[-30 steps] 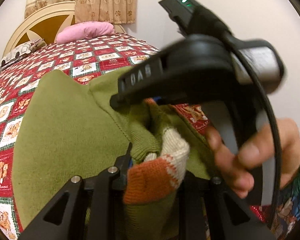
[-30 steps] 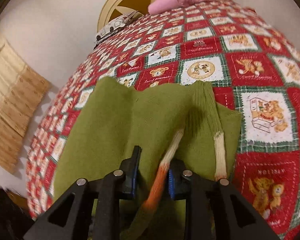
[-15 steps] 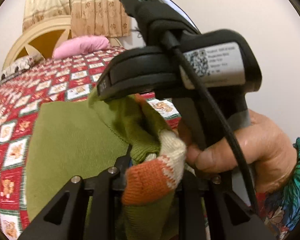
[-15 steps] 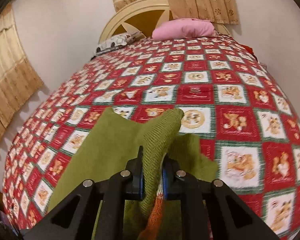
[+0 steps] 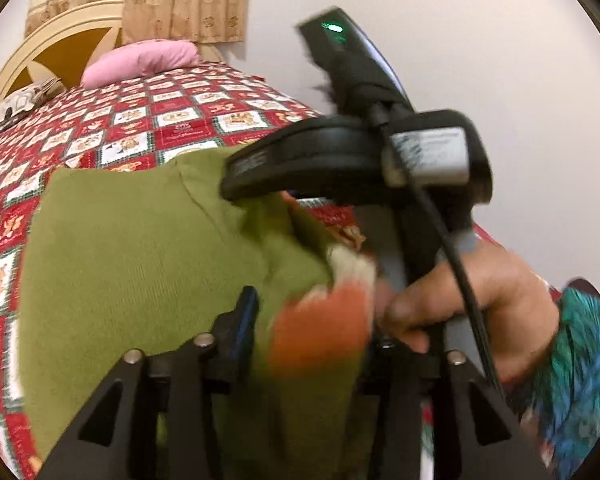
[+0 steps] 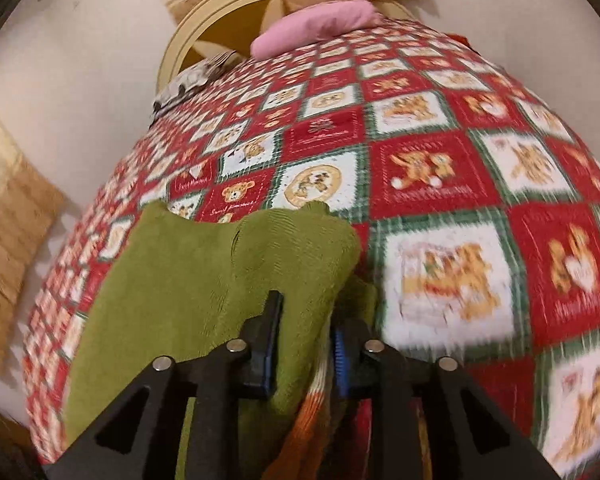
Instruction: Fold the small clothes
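Nearby, pink pillow [image 6: 316, 30] on patchwork quilt [image 6: 440, 168], green sweater [image 6: 188, 280] crowding tongs.

Bed covered by a red, white and green patchwork quilt [image 6: 420, 168] printed with teddy-bear squares; it fills most of both views. At the head end: arched cream headboard with dark yellow panels [image 5: 48, 56], a pink pillow [image 5: 140, 62] lying against it, and beside that a white pillow with a dark print [image 5: 16, 104]. Beige patterned curtains [image 5: 180, 0] hang behind the headboard. Walls plain off-white [image 5: 480, 40]. A second tan curtain [image 6: 8, 216] hangs along the side wall. Lighting even, indoor.
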### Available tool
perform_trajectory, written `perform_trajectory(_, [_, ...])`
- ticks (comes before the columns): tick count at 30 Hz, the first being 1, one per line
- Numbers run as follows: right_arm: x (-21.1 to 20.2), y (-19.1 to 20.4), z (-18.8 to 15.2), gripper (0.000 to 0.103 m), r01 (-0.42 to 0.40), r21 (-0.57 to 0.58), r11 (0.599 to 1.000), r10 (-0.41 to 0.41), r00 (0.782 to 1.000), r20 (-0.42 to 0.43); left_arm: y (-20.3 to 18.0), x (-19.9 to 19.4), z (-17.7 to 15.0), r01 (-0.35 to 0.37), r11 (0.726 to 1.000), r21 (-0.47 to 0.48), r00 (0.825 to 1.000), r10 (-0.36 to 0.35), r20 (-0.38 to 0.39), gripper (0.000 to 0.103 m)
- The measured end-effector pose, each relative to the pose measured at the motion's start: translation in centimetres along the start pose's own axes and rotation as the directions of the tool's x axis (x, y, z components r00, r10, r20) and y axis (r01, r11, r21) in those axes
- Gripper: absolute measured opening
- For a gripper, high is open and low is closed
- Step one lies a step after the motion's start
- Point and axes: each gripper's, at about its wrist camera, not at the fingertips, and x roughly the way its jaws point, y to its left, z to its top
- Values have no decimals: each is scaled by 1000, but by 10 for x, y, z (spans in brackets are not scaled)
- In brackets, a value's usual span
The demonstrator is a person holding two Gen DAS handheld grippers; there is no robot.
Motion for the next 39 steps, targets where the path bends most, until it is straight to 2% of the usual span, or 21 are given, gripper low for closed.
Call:
perform_trajectory(1, [-8,-1,-3,33,8,15,1000,-8,1000,1,3,-10,-6,18,1000,1,1000,-18,4,61])
perform_trajectory(2, [-21,-4,-8,33,16,27,1000,-16,1000,15,8,-24,-15,36,999,-4,999,-36,10,75])
perform_trajectory(3, [-35,-6,-14,34,13,33,999,-14,999,36,12,-36,-22,48,999,-7,999,-47,23,82])
perform_trajectory(5, [-65,-11,-30,34,38,42,998,-41,997,69,23,-65,-41,43,999,-2,997,-43,70,82])
perform_trajectory(7, [-95,-11,-50,34,67,43,997,-71,993,93,34,-89,-55,7,1000,-9,994,-6,105,82])
perform_trajectory(10, [-128,-1,-80,34,43,30,999,-46,992,117,62,-107,-65,-46,994,-99,989,59,135,83])
perform_trajectory(13, [-146,18,-108,49,47,17,999,-49,990,132,87,-102,-66,-70,969,-236,993,89,73,83])
perform_trajectory(16, [-149,50,-123,50,136,-79,988,-122,980,156,94,-91,-65,-109,960,-259,992,121,31,83])
perform_trajectory(19, [-144,85,-129,50,210,-242,947,-173,971,164,84,-93,-72,-103,968,-228,994,110,20,83])
perform_trajectory(20, [-139,98,-131,50,251,-317,915,-207,964,167,81,-94,-73,-100,973,-208,994,107,24,83])
perform_trajectory(23, [-123,119,-132,50,337,-447,829,-292,941,169,60,-102,-81,-135,989,-67,990,138,36,86])
perform_trajectory(25, [-110,121,-129,50,380,-484,788,-350,924,156,52,-96,-85,-193,981,26,981,192,37,88])
perform_trajectory(28, [-96,112,-125,50,380,-475,794,-374,921,112,51,-82,-83,-260,964,59,965,259,32,88])
perform_trajectory(29, [-89,107,-125,38,356,-468,809,-368,927,71,55,-77,-81,-302,952,54,953,301,30,83])
perform_trajectory(30, [-85,105,-125,18,344,-465,816,-367,929,44,63,-75,-78,-310,950,26,951,310,23,65])
perform_trajectory(31, [-81,102,-126,17,344,-458,819,-378,925,19,70,-74,-77,-274,962,-10,961,275,12,55])
perform_trajectory(32, [-81,103,-128,15,344,-450,824,-378,926,17,83,-75,-75,-182,980,-86,983,182,0,34])
perform_trajectory(33, [-85,103,-129,13,325,-426,844,-352,936,16,94,-76,-75,-106,981,-159,994,108,0,22])
perform_trajectory(34, [-89,104,-130,13,305,-405,862,-328,945,13,96,-78,-76,-98,978,-185,995,101,6,21])
perform_trajectory(37, [-109,97,-127,12,141,-226,964,-140,990,23,101,-95,-82,-105,968,-229,987,130,98,17])
perform_trajectory(39, [-120,87,-129,12,4,-91,996,1,998,59,110,-104,-87,-72,958,-279,984,114,138,17])
